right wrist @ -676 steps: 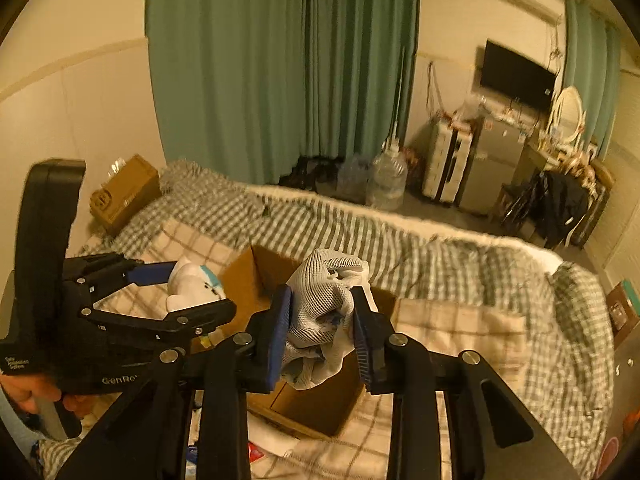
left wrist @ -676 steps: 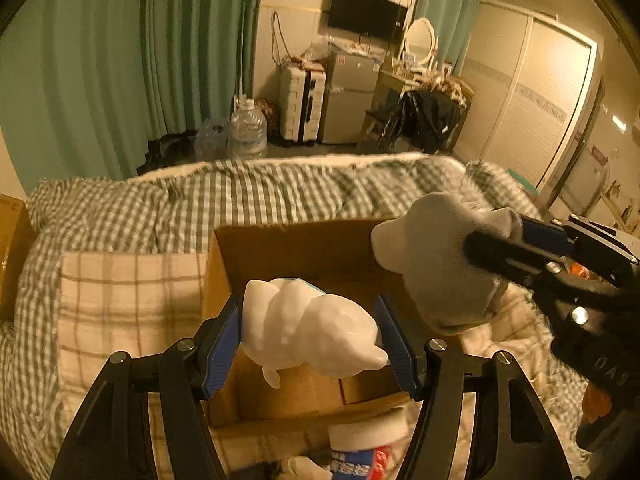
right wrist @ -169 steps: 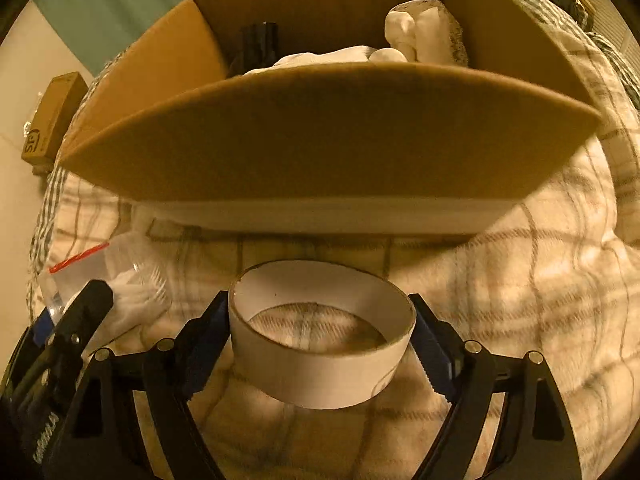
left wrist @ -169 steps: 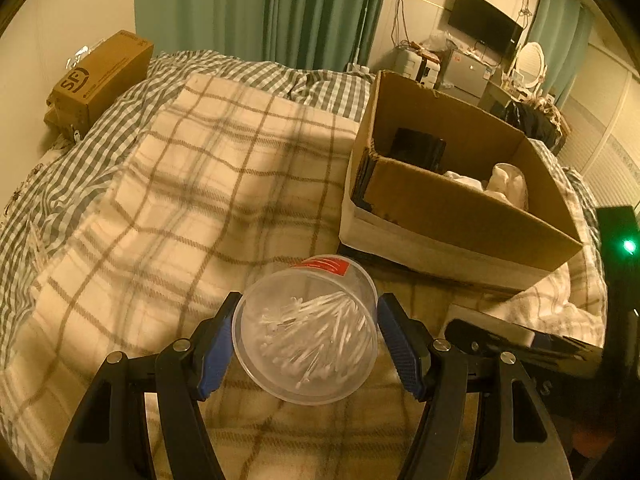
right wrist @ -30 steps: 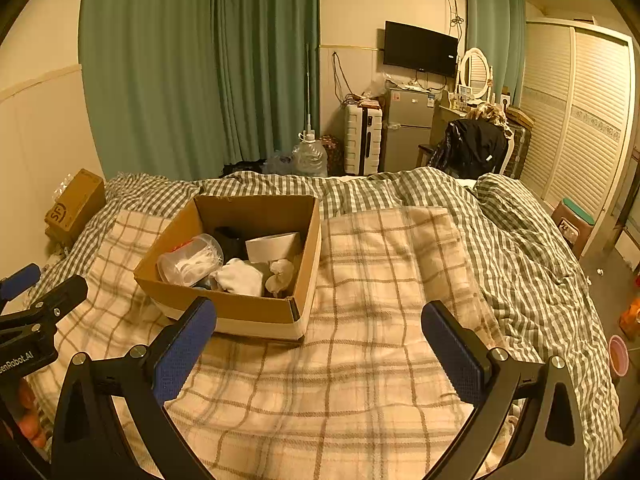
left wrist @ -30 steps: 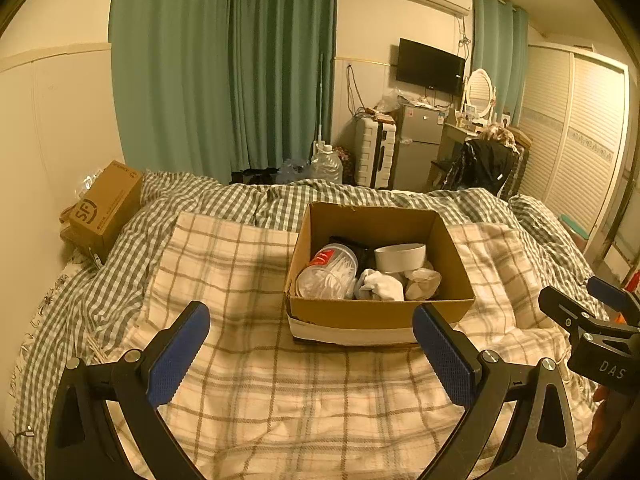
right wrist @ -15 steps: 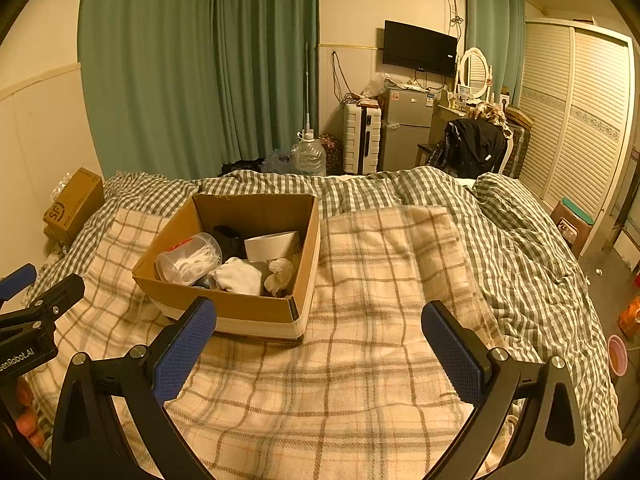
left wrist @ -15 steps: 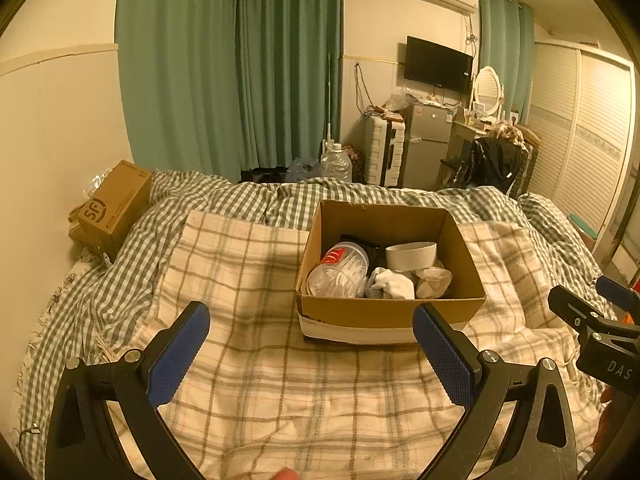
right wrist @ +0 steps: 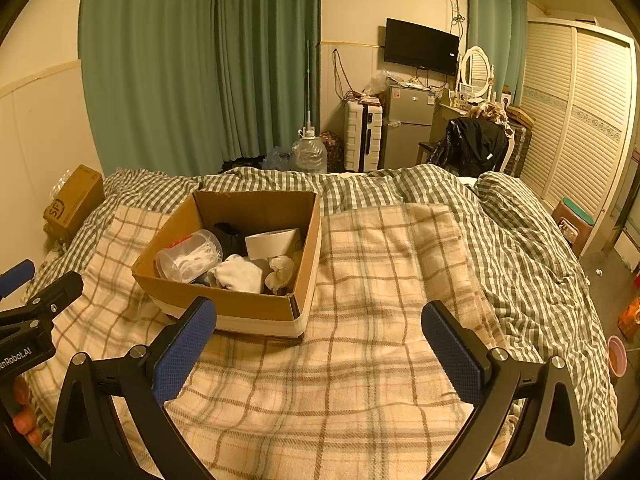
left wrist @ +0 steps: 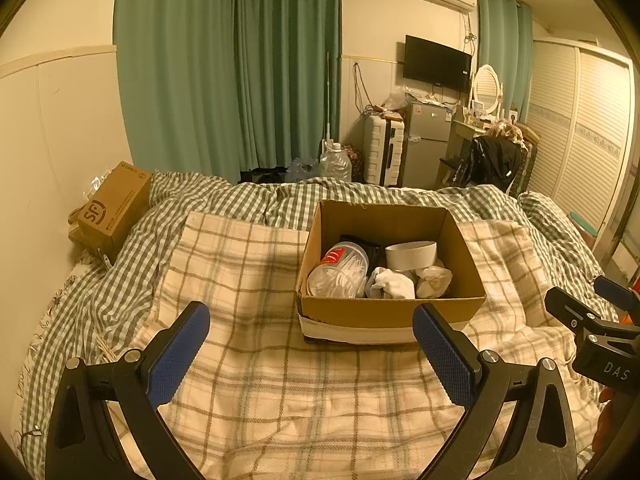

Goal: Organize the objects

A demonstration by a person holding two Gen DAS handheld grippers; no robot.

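Note:
An open cardboard box (left wrist: 390, 312) (right wrist: 224, 300) stands on the plaid blanket on the bed. In it lie a clear tub of cotton swabs (left wrist: 338, 274) (right wrist: 188, 260), a white tape ring (left wrist: 410, 255) (right wrist: 272, 242), a white sock (left wrist: 394, 284) (right wrist: 238, 274), a pale figurine (left wrist: 434, 280) (right wrist: 280, 274) and a black item (right wrist: 228, 238). My left gripper (left wrist: 310, 346) is open and empty, held back from the box. My right gripper (right wrist: 320, 342) is open and empty, right of the box's near corner.
A plaid blanket (left wrist: 280, 380) covers a checked duvet (right wrist: 520, 232). A shipping carton (left wrist: 114, 208) sits at the bed's left edge by the wall. Beyond the bed are water jugs (right wrist: 308, 156), a suitcase, a fridge (right wrist: 408, 128) and a chair with clothes.
Both grippers let go of the swab tub and tape ring, which now lie in the box, and drew back. In the last second the left view shifted slightly; the right is still.

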